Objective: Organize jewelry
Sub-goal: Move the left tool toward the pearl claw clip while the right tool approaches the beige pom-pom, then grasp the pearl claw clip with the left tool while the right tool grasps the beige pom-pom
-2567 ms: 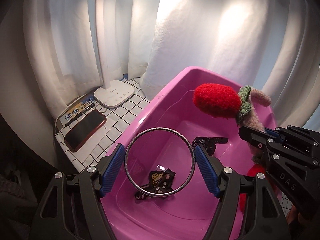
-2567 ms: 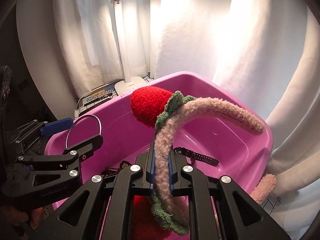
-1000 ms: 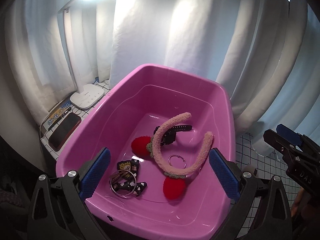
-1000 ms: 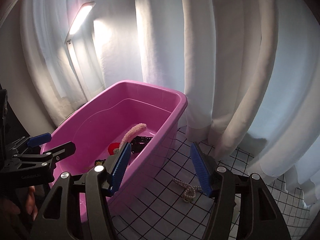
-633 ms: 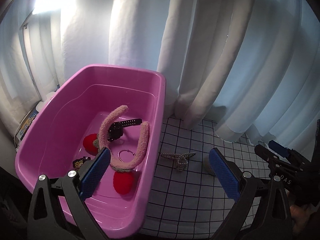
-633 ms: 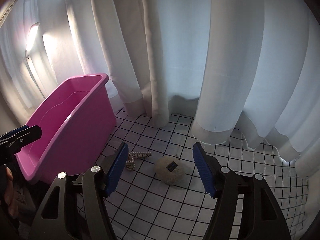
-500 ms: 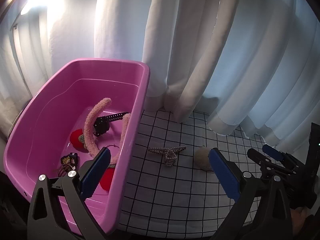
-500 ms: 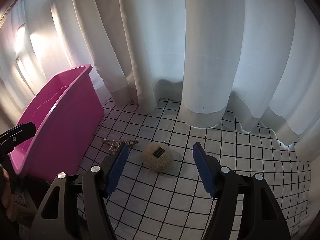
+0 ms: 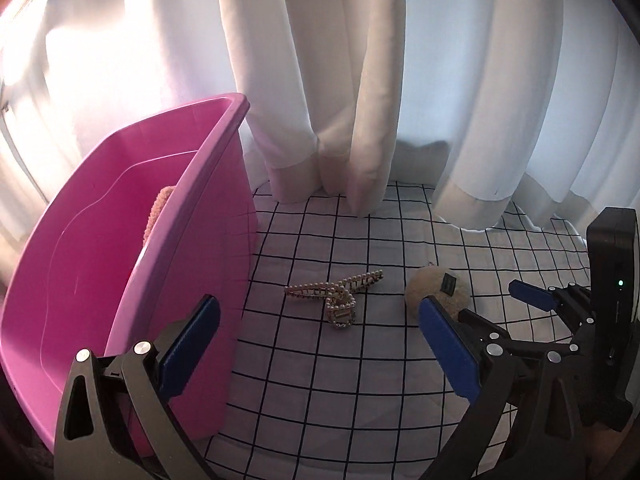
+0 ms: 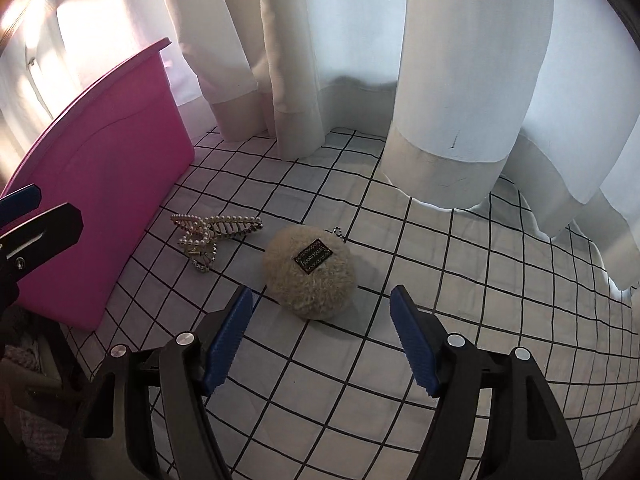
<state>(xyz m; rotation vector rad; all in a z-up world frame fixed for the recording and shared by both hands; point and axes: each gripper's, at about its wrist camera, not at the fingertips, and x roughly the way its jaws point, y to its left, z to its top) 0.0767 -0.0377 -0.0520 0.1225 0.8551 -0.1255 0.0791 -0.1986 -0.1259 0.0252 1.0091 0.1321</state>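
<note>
A pearl hair claw clip (image 9: 336,296) (image 10: 212,236) lies on the checked cloth just right of the pink tub (image 9: 120,260) (image 10: 100,180). A fluffy beige pompom with a black label (image 9: 440,290) (image 10: 310,276) sits to the clip's right. My left gripper (image 9: 319,305) hangs open and empty above the clip. My right gripper (image 10: 322,296) is over the pompom's near side. Its jaws are opening and the pads touch nothing. The tip of a pink fuzzy headband (image 9: 158,212) shows inside the tub.
White curtains (image 10: 440,100) hang down to the cloth along the back. A finger of my left gripper (image 10: 48,224) crosses the left edge of the right wrist view. A black device with a green light (image 9: 612,280) stands at the right.
The metal ring and the headband left the grippers and lie in the tub. Both grippers swung right and down to the cloth. The clip and the pompom are now close.
</note>
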